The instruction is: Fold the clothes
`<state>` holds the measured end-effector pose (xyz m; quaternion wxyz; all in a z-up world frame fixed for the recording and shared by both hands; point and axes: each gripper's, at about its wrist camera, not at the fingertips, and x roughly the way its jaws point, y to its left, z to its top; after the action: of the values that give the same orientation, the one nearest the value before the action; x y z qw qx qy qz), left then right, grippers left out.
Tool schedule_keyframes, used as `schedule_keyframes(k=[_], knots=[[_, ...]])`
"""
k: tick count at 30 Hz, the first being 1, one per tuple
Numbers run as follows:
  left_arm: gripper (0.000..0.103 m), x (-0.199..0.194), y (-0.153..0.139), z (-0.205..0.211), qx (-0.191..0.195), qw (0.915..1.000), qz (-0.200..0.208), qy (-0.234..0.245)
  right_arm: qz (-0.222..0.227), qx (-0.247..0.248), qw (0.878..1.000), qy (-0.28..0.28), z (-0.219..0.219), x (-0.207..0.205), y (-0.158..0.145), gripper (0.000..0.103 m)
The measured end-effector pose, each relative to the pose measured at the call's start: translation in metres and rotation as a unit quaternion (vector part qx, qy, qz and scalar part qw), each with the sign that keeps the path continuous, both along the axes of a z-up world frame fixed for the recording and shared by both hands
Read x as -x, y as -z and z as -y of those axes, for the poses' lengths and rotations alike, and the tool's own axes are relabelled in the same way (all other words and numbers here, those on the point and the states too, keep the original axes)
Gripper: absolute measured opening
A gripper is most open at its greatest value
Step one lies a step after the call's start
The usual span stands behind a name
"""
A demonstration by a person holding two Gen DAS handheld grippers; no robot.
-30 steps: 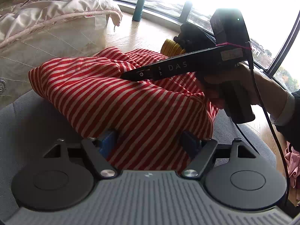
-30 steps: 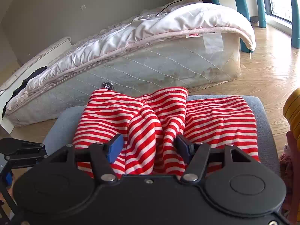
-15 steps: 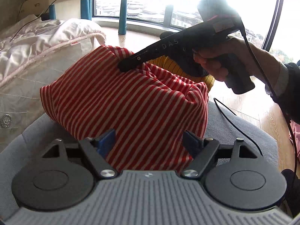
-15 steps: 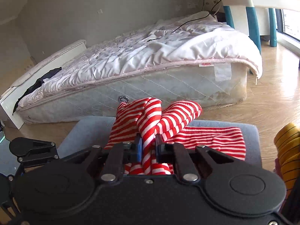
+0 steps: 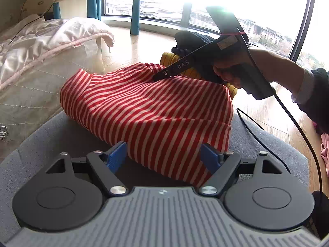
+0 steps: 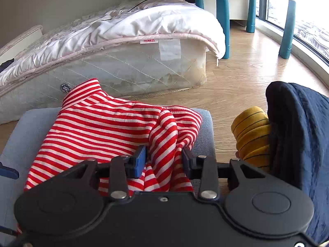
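A red-and-white striped garment (image 5: 154, 113) lies bunched on a grey padded seat (image 5: 51, 144). My left gripper (image 5: 163, 156) is open, its blue pads (image 5: 116, 154) wide apart on either side of the garment's near edge. In the right wrist view the striped garment (image 6: 102, 127) spreads left, with a raised fold between the fingers of my right gripper (image 6: 163, 159). Its jaws stand partly apart around that fold. In the left wrist view the right gripper (image 5: 158, 77), held by a hand (image 5: 267, 65), rests its tip on the garment's far side.
A yellow striped garment (image 6: 250, 133) and a dark navy one (image 6: 298, 133) are piled right of the seat (image 6: 24, 127). A mattress (image 6: 123, 65) with white bedding lies on the wooden floor behind. Teal table legs (image 6: 223, 10) stand by the window. A black cable (image 5: 257, 127) trails over the seat.
The right gripper shut on a fold, carried it up and over toward the right, came down, and its jaws have now parted. The garment lies lower and flatter. The left gripper stayed open.
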<state>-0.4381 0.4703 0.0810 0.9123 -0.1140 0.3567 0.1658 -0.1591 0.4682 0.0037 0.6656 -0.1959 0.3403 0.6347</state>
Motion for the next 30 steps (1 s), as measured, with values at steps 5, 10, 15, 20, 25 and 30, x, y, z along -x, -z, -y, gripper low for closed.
schedule_keyframes(k=[5,10,15,20,25,30], knots=[[0.082,-0.011,-0.02,-0.011,-0.015,0.9991,0.039,-0.004,0.041,-0.048,0.997,-0.032,0.031,0.014,-0.04,0.04],[0.082,-0.044,0.01,-0.022,0.026,0.9995,0.016,-0.012,-0.003,-0.021,0.995,-0.097,0.031,0.029,-0.029,0.04],[0.082,-0.04,0.038,0.004,-0.043,0.9984,-0.035,0.003,0.032,-0.006,0.994,-0.106,0.036,0.043,0.003,0.042],[0.082,0.0,0.025,0.017,-0.026,0.998,-0.058,-0.003,0.08,-0.005,0.986,-0.145,0.047,0.049,-0.027,0.052],[0.082,0.026,0.001,0.022,0.015,0.9973,-0.072,-0.006,0.138,0.029,0.949,-0.282,0.069,0.071,-0.06,0.057],[0.082,0.005,-0.039,0.037,0.017,0.9899,-0.138,0.027,0.229,0.049,0.894,-0.383,0.114,0.09,-0.052,0.057]])
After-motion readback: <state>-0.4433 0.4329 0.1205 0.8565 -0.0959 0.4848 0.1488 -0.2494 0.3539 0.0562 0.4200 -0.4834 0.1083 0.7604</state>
